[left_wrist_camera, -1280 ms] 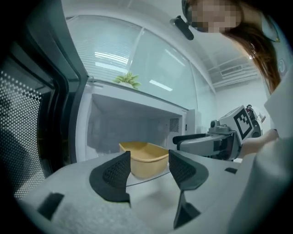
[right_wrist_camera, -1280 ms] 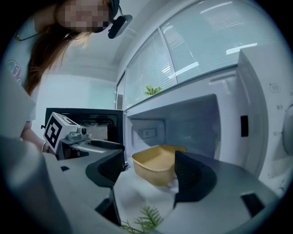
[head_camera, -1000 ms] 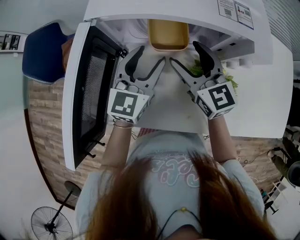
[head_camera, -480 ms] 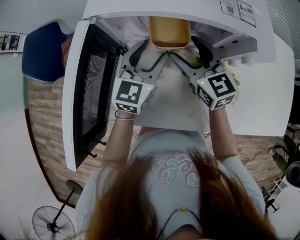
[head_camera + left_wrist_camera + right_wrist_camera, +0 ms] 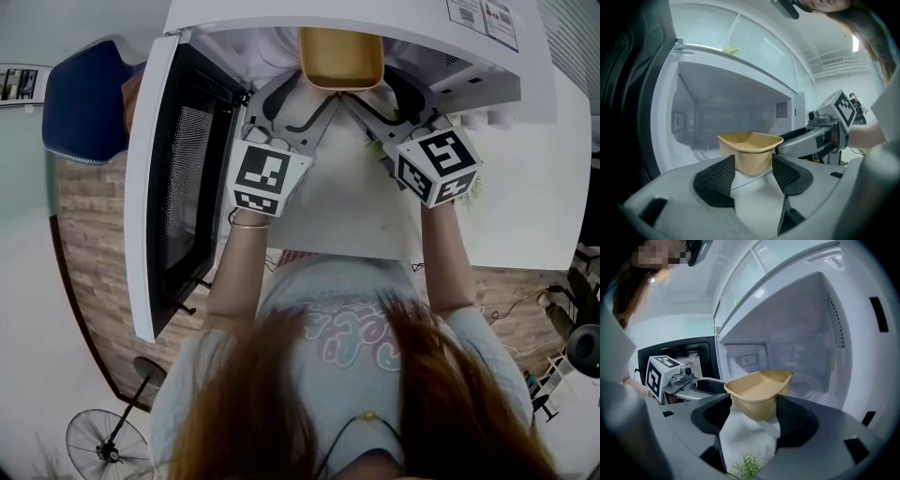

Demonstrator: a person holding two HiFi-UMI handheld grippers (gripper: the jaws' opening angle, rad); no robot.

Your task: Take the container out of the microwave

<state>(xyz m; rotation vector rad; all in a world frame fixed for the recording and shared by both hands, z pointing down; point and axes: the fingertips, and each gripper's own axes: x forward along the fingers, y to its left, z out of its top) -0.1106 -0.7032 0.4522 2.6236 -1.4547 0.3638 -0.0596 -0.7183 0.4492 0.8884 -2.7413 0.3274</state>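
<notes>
A tan, open-topped container (image 5: 339, 58) sits on the floor of the open white microwave (image 5: 450, 47), near its front edge. My left gripper (image 5: 298, 99) reaches in at the container's near left corner. Seen from the left gripper view, the container (image 5: 750, 151) stands just past the two black pads (image 5: 716, 179), and the jaws are open. My right gripper (image 5: 379, 94) is at the near right corner. Its jaws are closing, with the container's end (image 5: 759, 392) between the pads (image 5: 797, 420); I see no firm press.
The microwave door (image 5: 173, 178) is swung wide open on the left. A white tabletop (image 5: 356, 211) lies under both grippers, with a small green sprig (image 5: 747, 467) on it by the right gripper. A blue chair (image 5: 80, 103) and a floor fan (image 5: 103, 445) stand further left.
Both grippers have moved forward into the microwave opening, and their jaws now flank the container's near corners. The right jaws have narrowed slightly. The container has not moved.
</notes>
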